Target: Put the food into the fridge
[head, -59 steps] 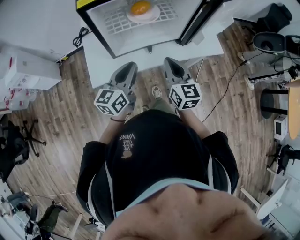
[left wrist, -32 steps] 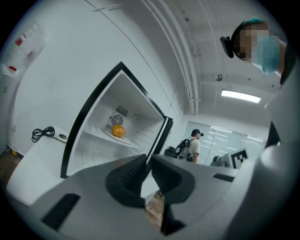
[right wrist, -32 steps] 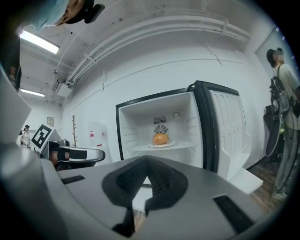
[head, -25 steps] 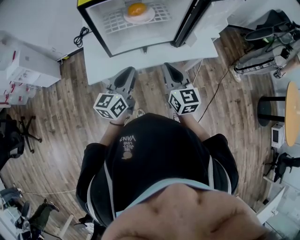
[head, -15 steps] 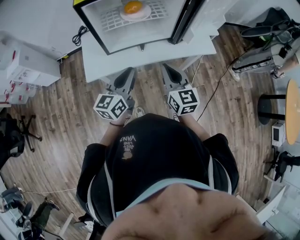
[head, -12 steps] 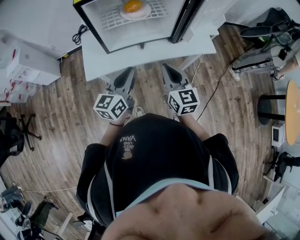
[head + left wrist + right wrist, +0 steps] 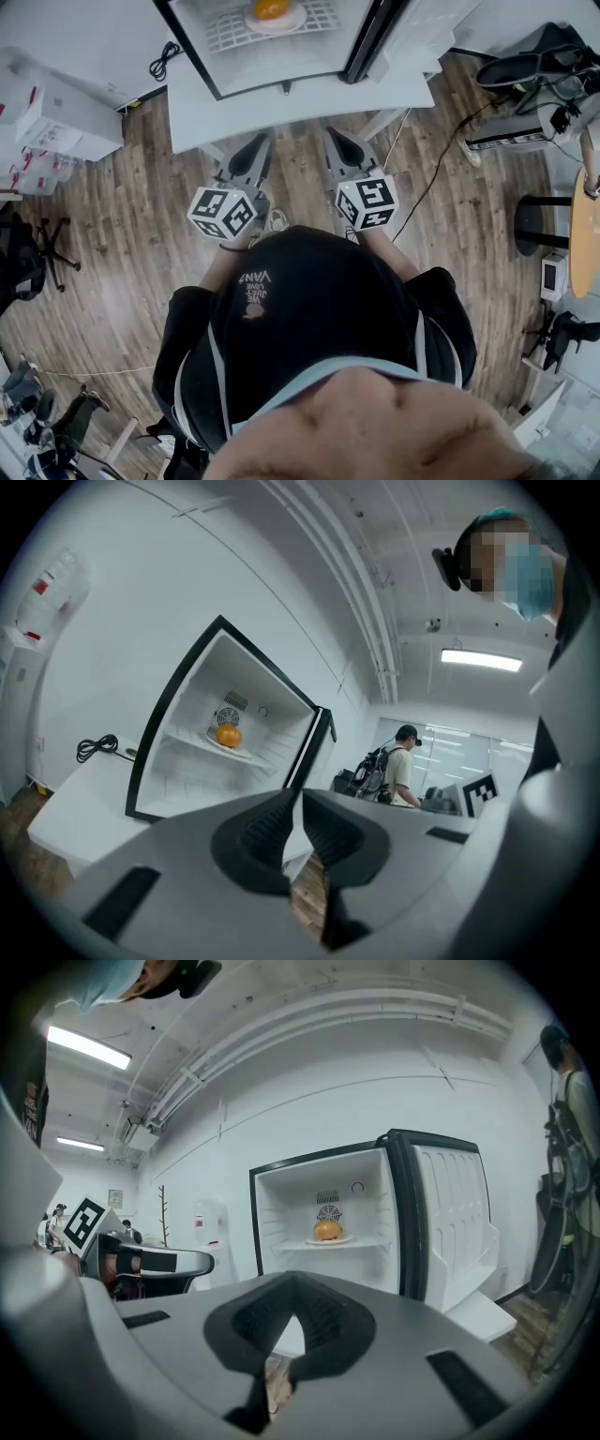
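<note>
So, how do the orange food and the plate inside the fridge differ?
The orange food is round and orange; the plate is flat and white. The food sits on top; the plate lies beneath and spreads wider. Both rest on one shelf of the open fridge.

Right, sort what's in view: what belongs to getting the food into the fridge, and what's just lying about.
Job: white mini fridge with black-framed door open; round orange food on white plate on its shelf; left claw and right claw, both shut, empty.
Lying about: black power cable on white table; white cartons; black office chair.
</note>
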Action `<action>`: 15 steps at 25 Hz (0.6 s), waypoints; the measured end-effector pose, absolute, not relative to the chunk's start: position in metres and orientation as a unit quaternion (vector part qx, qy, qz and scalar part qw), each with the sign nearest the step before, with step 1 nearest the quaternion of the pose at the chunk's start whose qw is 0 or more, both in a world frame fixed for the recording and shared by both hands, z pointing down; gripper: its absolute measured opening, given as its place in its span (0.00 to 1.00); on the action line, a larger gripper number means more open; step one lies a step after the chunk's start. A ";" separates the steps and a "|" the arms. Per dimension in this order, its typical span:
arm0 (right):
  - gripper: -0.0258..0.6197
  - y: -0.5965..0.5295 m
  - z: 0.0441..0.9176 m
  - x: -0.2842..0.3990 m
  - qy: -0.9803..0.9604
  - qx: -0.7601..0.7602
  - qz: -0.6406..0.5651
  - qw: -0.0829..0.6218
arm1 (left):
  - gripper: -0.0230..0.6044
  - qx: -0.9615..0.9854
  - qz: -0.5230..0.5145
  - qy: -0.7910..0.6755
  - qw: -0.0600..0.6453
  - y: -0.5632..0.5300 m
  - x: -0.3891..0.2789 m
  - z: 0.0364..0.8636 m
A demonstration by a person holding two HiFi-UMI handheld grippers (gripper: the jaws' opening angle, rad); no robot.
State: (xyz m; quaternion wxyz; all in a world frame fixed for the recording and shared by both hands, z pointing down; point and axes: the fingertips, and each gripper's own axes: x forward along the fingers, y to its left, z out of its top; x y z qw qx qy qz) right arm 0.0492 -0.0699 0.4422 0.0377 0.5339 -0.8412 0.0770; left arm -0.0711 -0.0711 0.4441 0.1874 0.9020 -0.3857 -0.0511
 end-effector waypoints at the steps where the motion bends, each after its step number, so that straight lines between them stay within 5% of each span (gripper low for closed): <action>1: 0.06 -0.069 0.442 0.050 -0.841 0.534 0.077 0.038 | 0.10 0.902 -0.051 -0.385 0.187 -0.070 -0.070 0.444; 15: 0.06 -0.067 0.444 0.057 -0.840 0.537 0.078 0.036 | 0.10 0.905 -0.050 -0.380 0.182 -0.067 -0.060 0.443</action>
